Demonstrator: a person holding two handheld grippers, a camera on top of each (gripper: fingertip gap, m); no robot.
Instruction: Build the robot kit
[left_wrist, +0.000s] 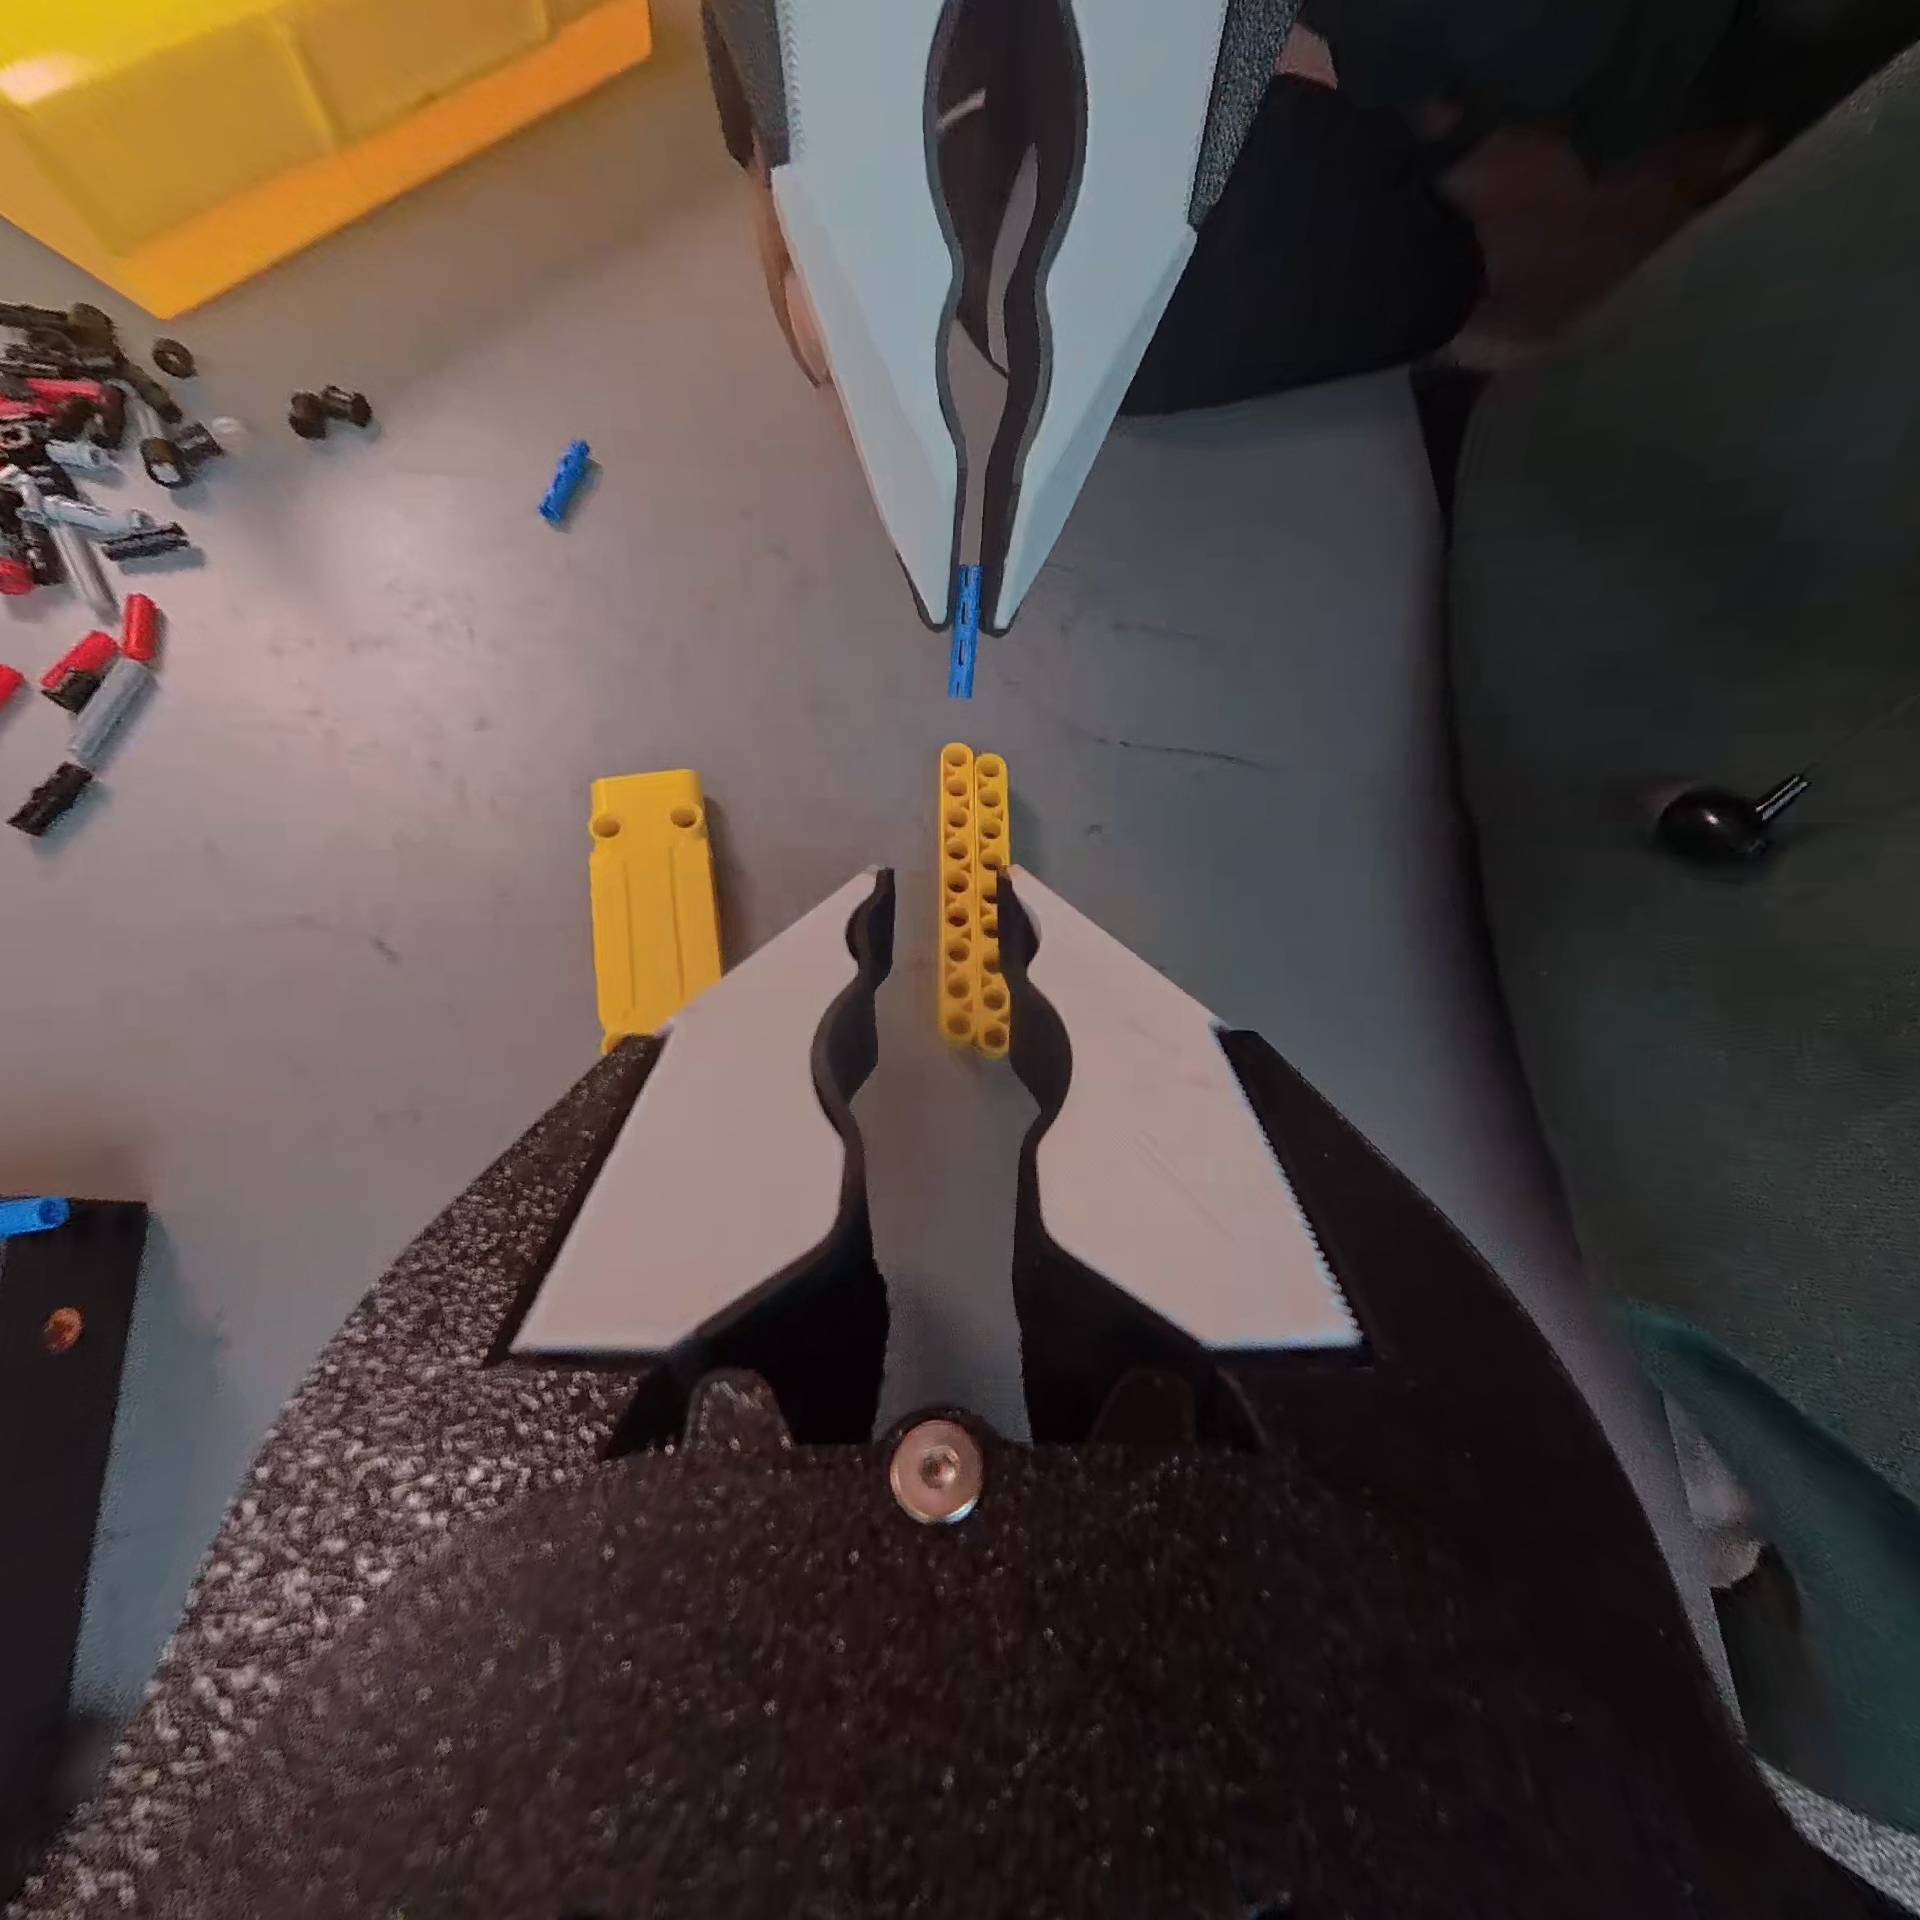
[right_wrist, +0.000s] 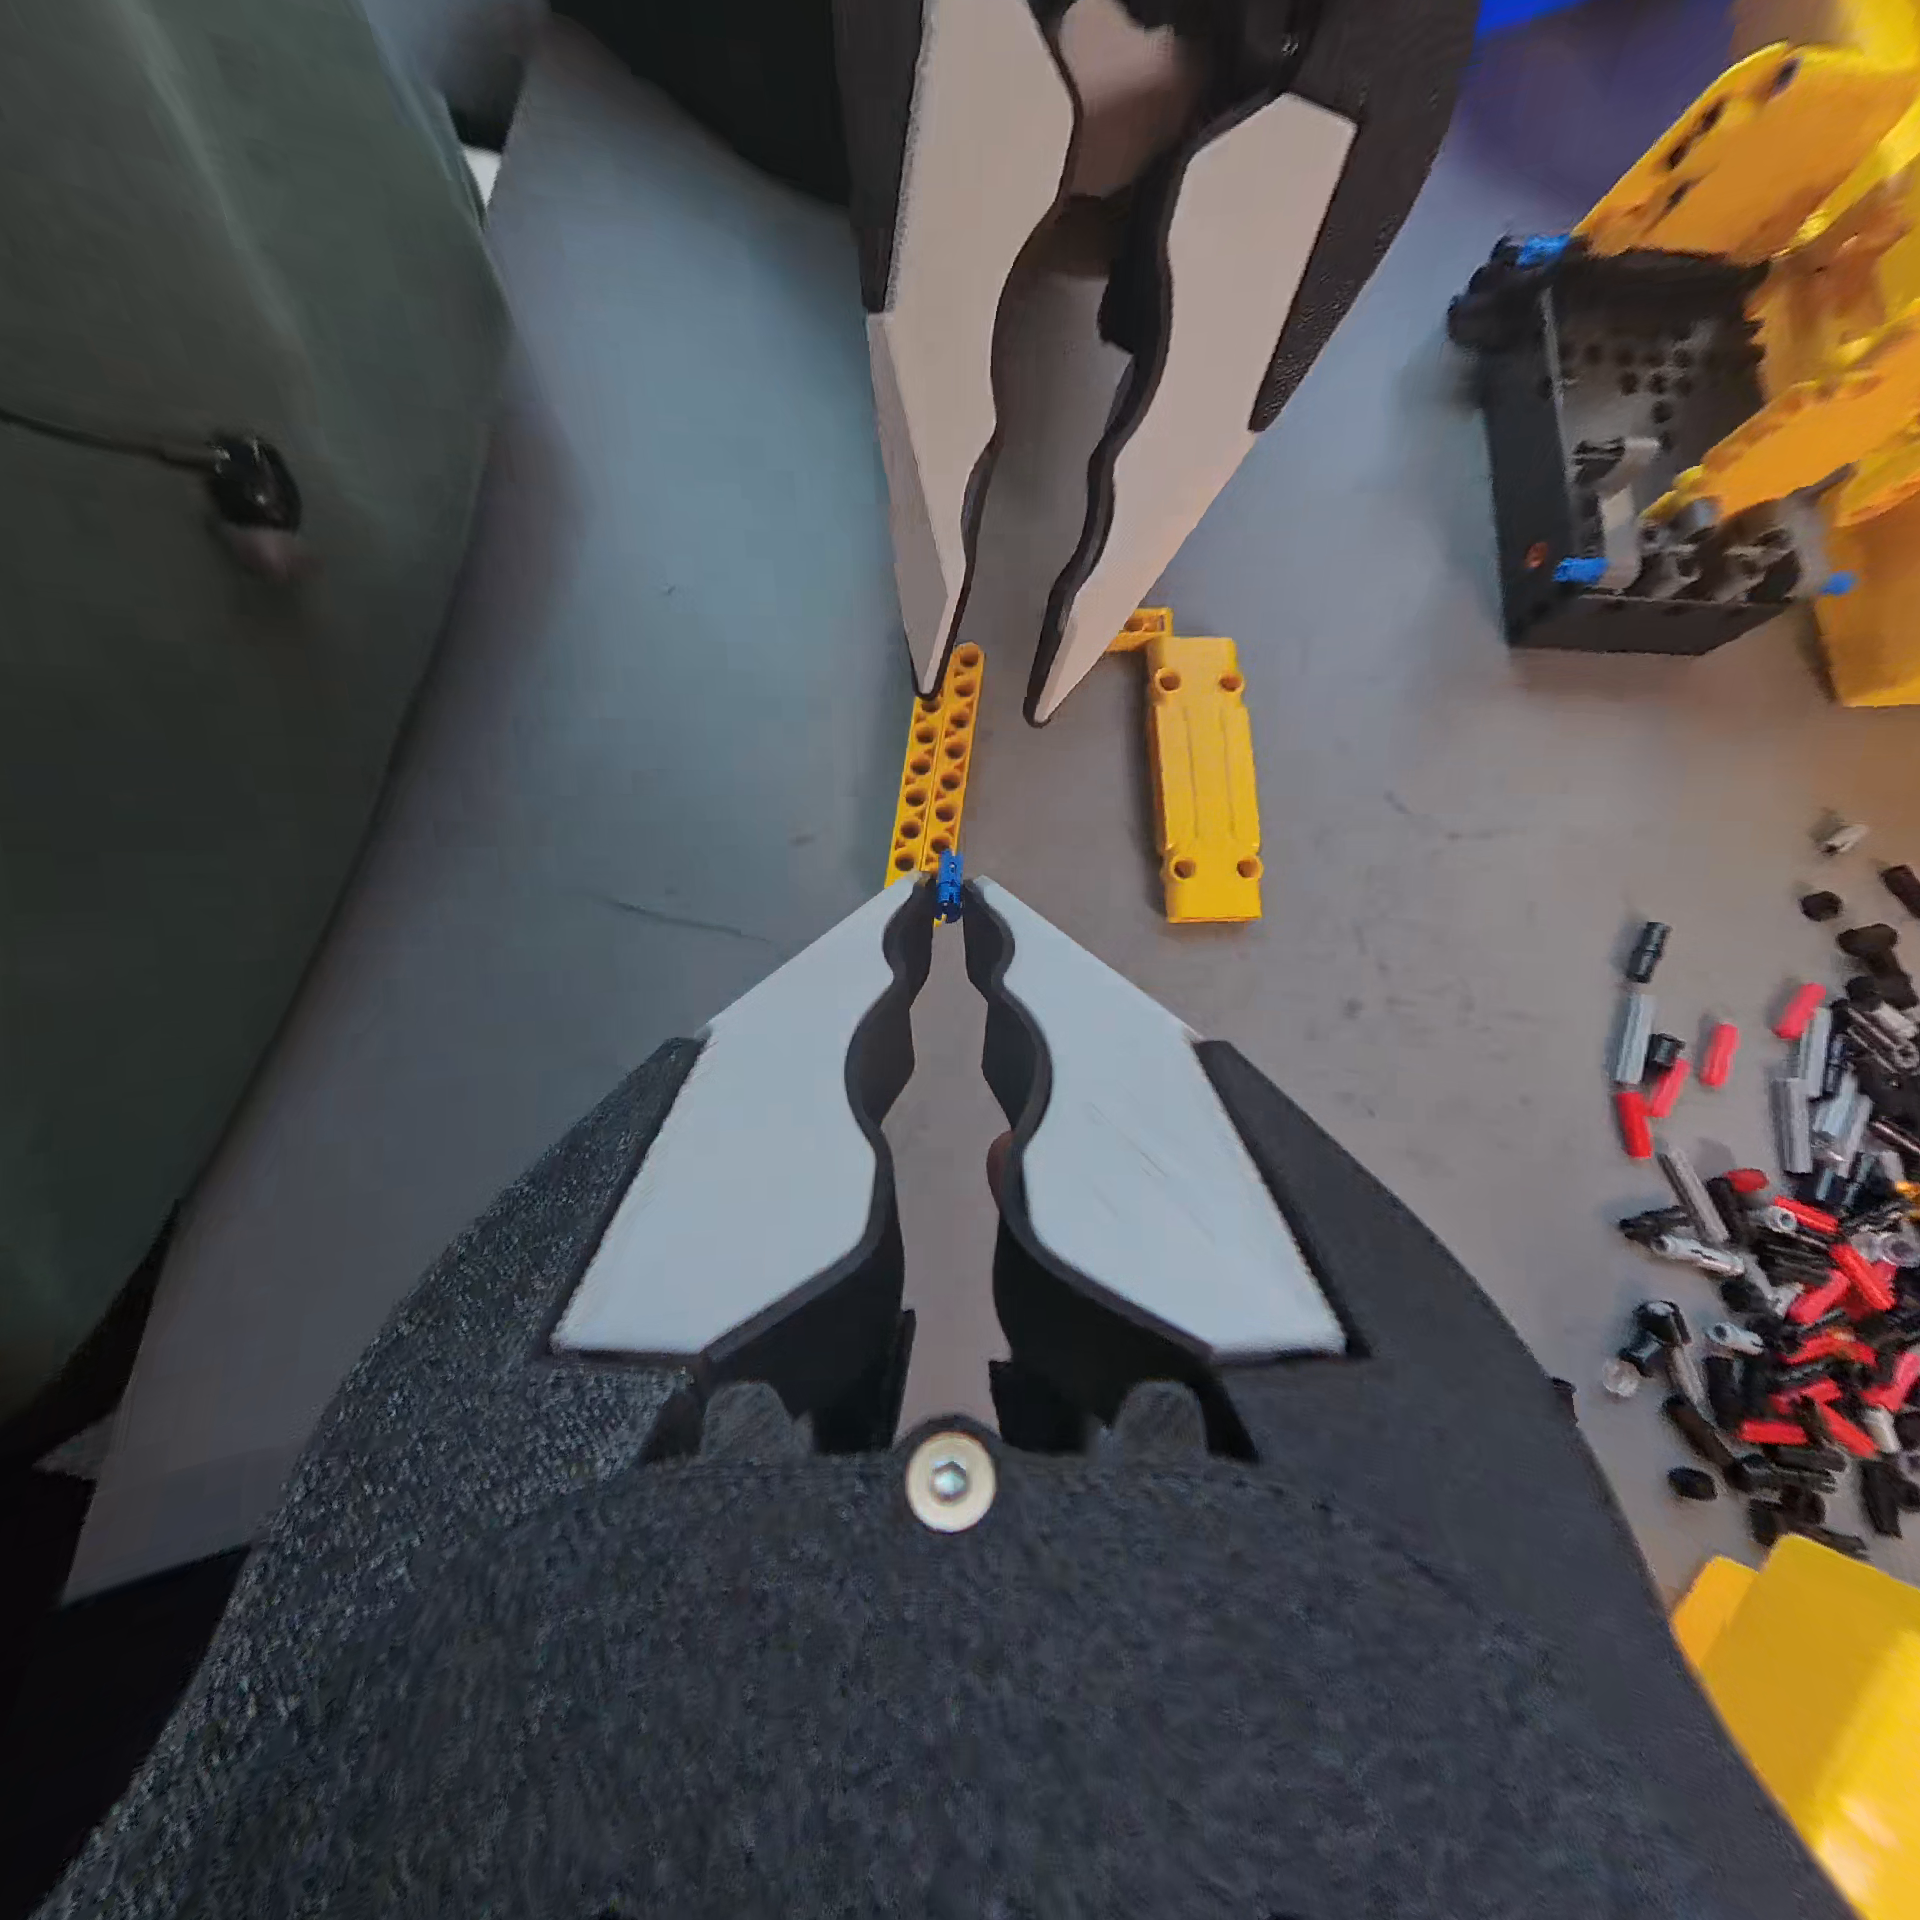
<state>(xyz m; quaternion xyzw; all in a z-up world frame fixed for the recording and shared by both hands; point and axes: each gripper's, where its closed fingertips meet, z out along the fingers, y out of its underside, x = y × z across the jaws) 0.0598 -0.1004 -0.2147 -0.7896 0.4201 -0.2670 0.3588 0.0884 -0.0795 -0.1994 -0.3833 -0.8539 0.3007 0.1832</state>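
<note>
The left gripper (left_wrist: 940, 883) stands apart astride a pair of yellow holed beams (left_wrist: 975, 894) lying on the grey desk (left_wrist: 416, 987), near its front edge. Beyond, the right gripper (left_wrist: 968, 621) pinches a blue pin (left_wrist: 964, 644). A yellow panel (left_wrist: 652, 904) lies beside; small parts (left_wrist: 83, 499) farther off.
</note>
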